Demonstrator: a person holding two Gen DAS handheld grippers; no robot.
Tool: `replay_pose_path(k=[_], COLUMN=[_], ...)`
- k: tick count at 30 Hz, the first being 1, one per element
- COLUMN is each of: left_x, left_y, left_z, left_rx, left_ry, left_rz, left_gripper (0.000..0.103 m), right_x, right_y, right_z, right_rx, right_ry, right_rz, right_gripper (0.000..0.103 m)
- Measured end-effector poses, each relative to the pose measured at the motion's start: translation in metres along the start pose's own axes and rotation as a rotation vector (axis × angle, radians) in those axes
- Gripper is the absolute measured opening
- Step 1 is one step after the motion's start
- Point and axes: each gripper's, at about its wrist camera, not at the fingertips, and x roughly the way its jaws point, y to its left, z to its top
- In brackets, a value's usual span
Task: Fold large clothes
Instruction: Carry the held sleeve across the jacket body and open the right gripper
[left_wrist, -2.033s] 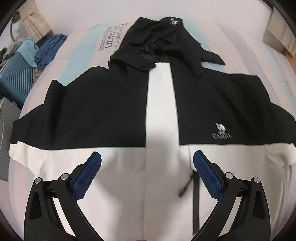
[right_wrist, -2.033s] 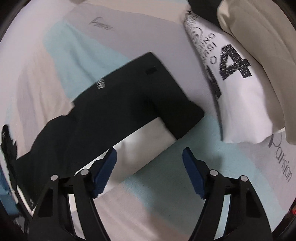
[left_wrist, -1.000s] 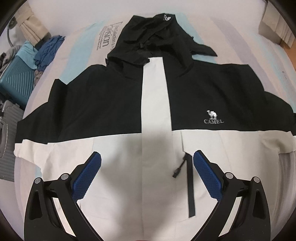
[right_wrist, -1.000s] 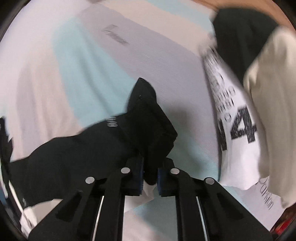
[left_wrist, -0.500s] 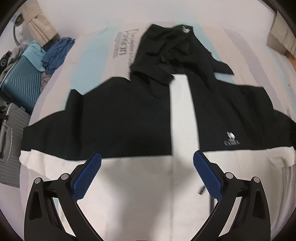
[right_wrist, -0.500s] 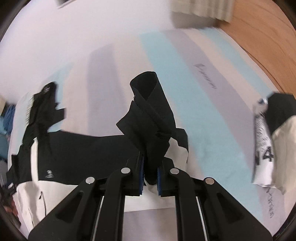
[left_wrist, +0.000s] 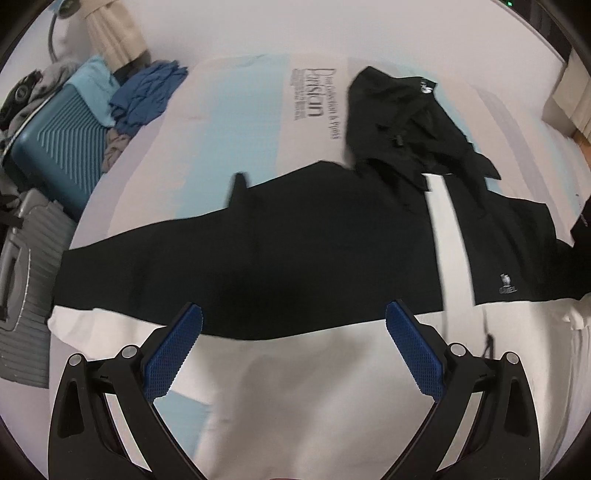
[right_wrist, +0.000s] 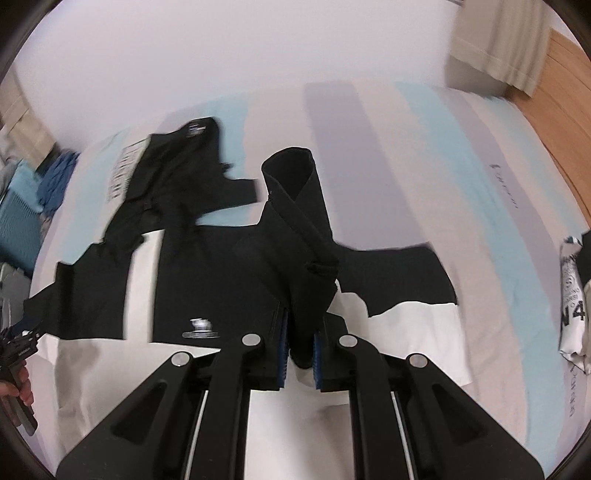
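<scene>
A black and white hooded jacket (left_wrist: 295, 254) lies front up on the bed, its hood (left_wrist: 399, 122) toward the far side. In the left wrist view my left gripper (left_wrist: 293, 345) hangs open above the jacket's left side and sleeve, nothing between its blue pads. In the right wrist view my right gripper (right_wrist: 298, 341) is shut on the black cuff of the jacket's right sleeve (right_wrist: 299, 229). The sleeve stands lifted off the bed and is carried over the jacket's body (right_wrist: 207, 280). At the left edge a hand holds the other gripper (right_wrist: 16, 354).
The bed sheet (left_wrist: 236, 122) has pale blue, grey and pink stripes. A teal suitcase (left_wrist: 55, 144) with blue clothes (left_wrist: 147, 92) on it and a grey suitcase (left_wrist: 22, 280) stand left of the bed. A folded printed white shirt (right_wrist: 572, 299) lies at the bed's right side, near wooden floor (right_wrist: 565, 96).
My right gripper has carried the sleeve up and across from beside the printed shirt to over the jacket's body. The left gripper has slid toward the jacket's left sleeve, still open.
</scene>
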Motion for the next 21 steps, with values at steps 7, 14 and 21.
replay_pose_path(k=[7,14,21], left_x=[-0.004,-0.01,-0.011], left_y=[0.06,0.112,0.163], left_z=[-0.008,-0.024,-0.043], left_rx=[-0.028,-0.078,-0.136], left_ry=[-0.001,-0.018,-0.019], left_rz=[0.006,-0.005,0.009], left_gripper=[0.097,0.097,0.097], right_x=[0.004,0.015,0.026], right_y=[0.095,0.187,0.275], right_z=[-0.013,-0.025,-0.041], right_rx=[-0.036,-0.1,-0.162], right_ry=[0.018,0.037,0.059], right_rz=[0.064,0.124,0.186], right_gripper=[0.009,0.009,0.009])
